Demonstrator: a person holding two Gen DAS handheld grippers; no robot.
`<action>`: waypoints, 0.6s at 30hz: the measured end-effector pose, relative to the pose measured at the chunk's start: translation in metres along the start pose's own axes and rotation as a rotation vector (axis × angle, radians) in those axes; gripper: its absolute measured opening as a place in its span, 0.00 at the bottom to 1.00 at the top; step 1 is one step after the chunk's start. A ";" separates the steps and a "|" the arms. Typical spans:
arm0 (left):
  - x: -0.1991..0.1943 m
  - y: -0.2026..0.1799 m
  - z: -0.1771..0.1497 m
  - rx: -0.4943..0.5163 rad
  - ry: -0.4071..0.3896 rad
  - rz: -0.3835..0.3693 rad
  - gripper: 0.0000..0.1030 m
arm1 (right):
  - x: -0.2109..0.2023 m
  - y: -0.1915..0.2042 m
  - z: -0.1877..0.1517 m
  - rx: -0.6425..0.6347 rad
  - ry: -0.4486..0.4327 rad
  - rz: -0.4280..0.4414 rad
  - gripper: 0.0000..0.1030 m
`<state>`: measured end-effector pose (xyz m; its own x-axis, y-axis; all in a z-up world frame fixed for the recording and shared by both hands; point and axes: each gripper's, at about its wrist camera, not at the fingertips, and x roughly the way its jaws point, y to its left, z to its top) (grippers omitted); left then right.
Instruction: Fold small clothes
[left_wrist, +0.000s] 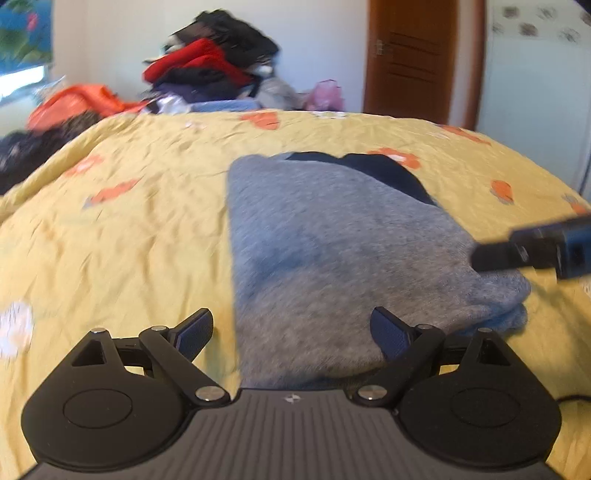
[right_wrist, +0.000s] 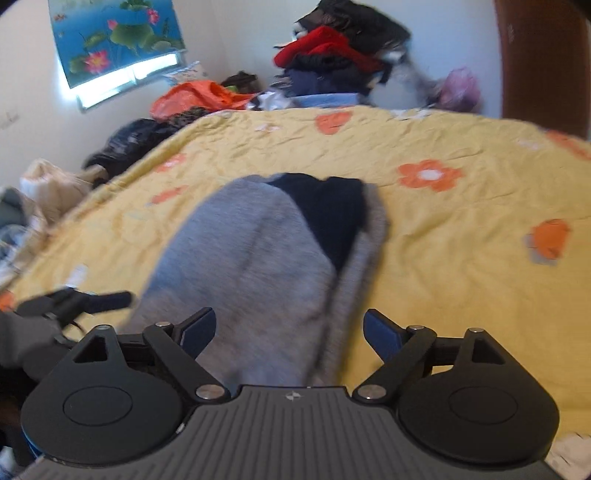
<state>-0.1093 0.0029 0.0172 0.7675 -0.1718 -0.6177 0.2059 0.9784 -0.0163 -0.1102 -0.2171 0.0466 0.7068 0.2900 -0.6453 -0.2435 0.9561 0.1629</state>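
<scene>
Grey garment (left_wrist: 325, 236) folded lengthwise – long axis running away, dark collar end far.

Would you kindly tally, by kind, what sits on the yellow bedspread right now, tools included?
Grey garment with dark lining: 1
Tools, both open: 2, left tool, right tool
Total: 3, on the yellow bedspread
</scene>
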 end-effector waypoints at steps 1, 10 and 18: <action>-0.003 0.001 -0.002 -0.023 -0.003 0.013 0.90 | -0.002 0.000 -0.008 0.001 -0.001 -0.038 0.89; -0.027 -0.013 -0.019 0.013 -0.012 0.089 0.93 | -0.010 0.009 -0.061 0.019 0.062 -0.217 1.00; -0.031 -0.022 -0.031 0.032 0.033 0.139 0.93 | -0.013 0.020 -0.057 0.061 0.075 -0.205 1.00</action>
<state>-0.1566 -0.0097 0.0118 0.7699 -0.0307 -0.6375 0.1189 0.9883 0.0959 -0.1624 -0.2042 0.0157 0.6853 0.0872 -0.7231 -0.0571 0.9962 0.0661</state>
